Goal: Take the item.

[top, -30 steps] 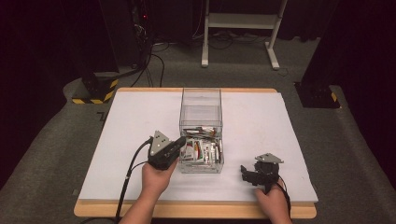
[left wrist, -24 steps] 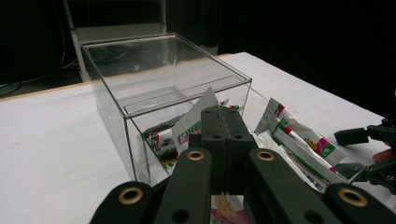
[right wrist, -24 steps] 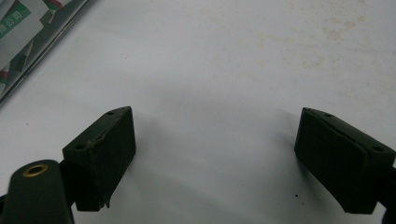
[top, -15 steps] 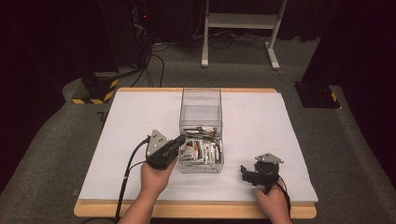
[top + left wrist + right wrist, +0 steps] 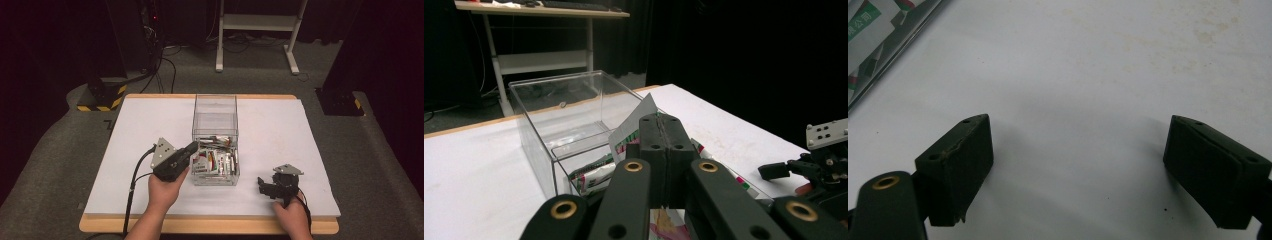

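Black left gripper [image 5: 659,125] — clamped on sachet [image 5: 631,131].

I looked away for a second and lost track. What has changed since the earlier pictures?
Very little. The left gripper has crept slightly right, toward the near end of the clear box, its jaws shut on a sachet as before. The right gripper has stayed open on the white table, and the box has not moved.

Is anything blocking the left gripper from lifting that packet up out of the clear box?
Nothing visible does. The left gripper is shut on a packet above the clear box's open near compartment; above it is open space.
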Demonstrator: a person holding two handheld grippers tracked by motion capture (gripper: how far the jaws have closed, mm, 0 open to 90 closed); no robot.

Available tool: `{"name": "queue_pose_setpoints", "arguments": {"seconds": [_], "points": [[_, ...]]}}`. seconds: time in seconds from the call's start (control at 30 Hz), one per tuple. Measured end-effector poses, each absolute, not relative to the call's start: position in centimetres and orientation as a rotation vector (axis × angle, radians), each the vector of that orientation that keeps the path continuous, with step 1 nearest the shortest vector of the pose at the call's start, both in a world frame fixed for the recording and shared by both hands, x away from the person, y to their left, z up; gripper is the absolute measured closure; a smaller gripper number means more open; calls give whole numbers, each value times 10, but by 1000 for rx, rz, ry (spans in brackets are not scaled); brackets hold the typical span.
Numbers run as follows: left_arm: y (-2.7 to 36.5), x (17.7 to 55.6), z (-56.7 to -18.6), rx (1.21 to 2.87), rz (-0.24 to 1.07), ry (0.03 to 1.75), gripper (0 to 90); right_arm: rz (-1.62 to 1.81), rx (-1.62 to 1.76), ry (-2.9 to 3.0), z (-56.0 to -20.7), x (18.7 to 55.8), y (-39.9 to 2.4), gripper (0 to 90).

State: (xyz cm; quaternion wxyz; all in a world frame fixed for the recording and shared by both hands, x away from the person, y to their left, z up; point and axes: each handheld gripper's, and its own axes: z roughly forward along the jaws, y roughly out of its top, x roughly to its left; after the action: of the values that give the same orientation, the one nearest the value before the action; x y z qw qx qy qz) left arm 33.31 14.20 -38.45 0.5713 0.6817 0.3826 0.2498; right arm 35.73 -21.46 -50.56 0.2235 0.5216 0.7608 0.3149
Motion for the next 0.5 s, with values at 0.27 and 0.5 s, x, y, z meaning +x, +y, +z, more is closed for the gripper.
{"name": "queue_pose_setpoints", "arguments": {"seconds": [0.27, 0.5], "points": [[154, 330, -380, 1584, 598, 903, 896, 869, 1440, 2100, -506, 357, -215, 125], [171, 329, -379, 1572, 619, 926, 896, 869, 1440, 2100, -506, 357, -215, 125]]}}
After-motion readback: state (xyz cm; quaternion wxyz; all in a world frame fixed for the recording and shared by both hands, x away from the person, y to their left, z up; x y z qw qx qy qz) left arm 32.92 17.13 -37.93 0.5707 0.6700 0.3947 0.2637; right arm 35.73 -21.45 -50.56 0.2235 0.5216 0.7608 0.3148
